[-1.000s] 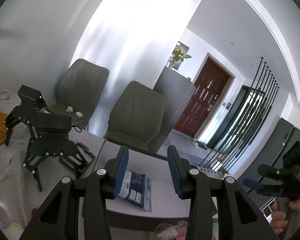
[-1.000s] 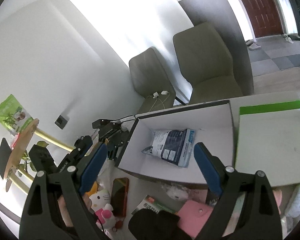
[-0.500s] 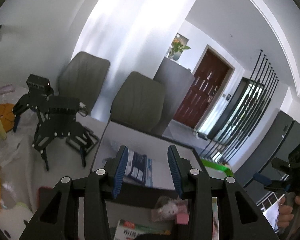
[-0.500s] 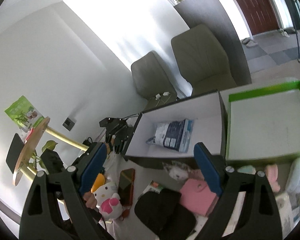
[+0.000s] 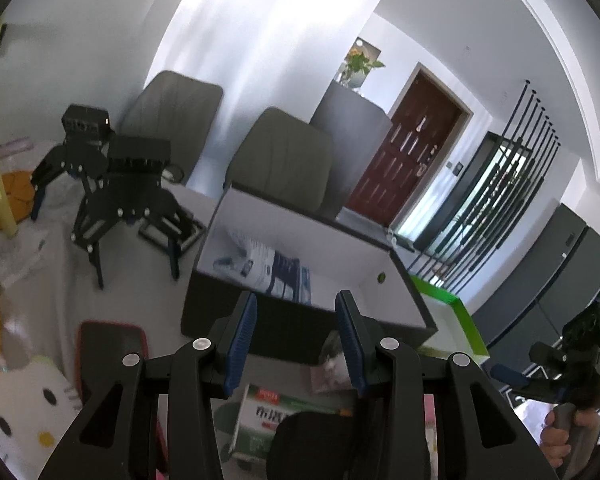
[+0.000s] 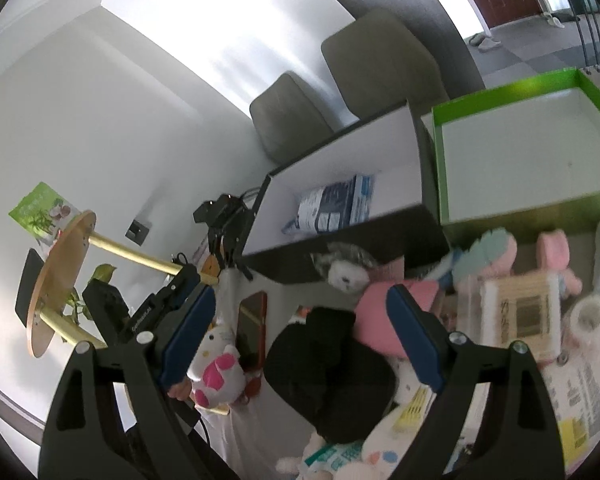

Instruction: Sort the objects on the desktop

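Note:
My left gripper (image 5: 296,340) is open and empty, held above the near wall of a dark box (image 5: 284,340) with a white floor. A blue-and-white packet (image 5: 268,270) lies in that box; it also shows in the right wrist view (image 6: 336,204). My right gripper (image 6: 300,340) is wide open and empty above a black pouch (image 6: 332,364) and a pink pouch (image 6: 384,316). A green-rimmed box (image 6: 512,148) stands right of the dark box (image 6: 340,256). A Hello Kitty toy (image 6: 216,368) and a red phone (image 6: 252,324) lie at the left.
A black robot-arm stand (image 5: 120,184) stands left of the dark box. Plush toys (image 6: 496,252), a tape roll (image 6: 592,312), a small wooden box (image 6: 520,316) and printed cartons (image 5: 276,412) crowd the table. Two grey chairs (image 5: 280,164) stand behind it.
Both grippers have drawn back and tilted down from the boxes, bringing the cluttered near table into view. The packet stays in the dark box. Both stay open.

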The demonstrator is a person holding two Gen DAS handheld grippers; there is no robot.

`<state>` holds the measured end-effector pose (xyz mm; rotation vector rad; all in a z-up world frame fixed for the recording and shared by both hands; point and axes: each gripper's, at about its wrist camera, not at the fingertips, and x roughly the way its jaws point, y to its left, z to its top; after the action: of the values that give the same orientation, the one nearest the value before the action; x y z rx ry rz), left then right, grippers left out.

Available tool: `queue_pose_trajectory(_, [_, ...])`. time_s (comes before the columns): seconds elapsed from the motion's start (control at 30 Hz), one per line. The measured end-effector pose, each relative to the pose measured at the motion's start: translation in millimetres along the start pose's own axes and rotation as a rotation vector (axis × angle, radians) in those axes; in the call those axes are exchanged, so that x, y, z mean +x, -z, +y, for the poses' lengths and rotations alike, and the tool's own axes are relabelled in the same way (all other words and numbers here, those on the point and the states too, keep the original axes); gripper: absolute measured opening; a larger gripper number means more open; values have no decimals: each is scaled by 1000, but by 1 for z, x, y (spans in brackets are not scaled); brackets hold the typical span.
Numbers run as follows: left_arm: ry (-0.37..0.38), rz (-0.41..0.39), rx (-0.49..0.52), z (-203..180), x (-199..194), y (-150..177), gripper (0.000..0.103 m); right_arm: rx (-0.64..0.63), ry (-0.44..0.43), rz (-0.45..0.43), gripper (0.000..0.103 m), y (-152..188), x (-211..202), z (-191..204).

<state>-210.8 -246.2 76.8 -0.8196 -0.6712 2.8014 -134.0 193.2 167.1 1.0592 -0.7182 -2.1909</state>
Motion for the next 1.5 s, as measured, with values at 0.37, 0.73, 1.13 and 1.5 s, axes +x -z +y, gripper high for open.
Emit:
queue_pose_trajectory(0.37, [68, 173, 83, -9, 30, 54, 40, 38, 24, 106, 86, 41, 36, -2])
queue_pose_trajectory(0.73, [110, 246, 72, -1, 45, 62, 40, 18, 174, 180, 82, 60, 51, 3])
queue_pose_trajectory(1.13, [214, 341, 118, -10, 69, 56, 40, 97, 98, 258, 80, 98, 55, 9])
queue_pose_trajectory(1.5, [212, 519, 337, -28, 96, 61, 40, 185, 58, 196, 78, 126, 37, 16])
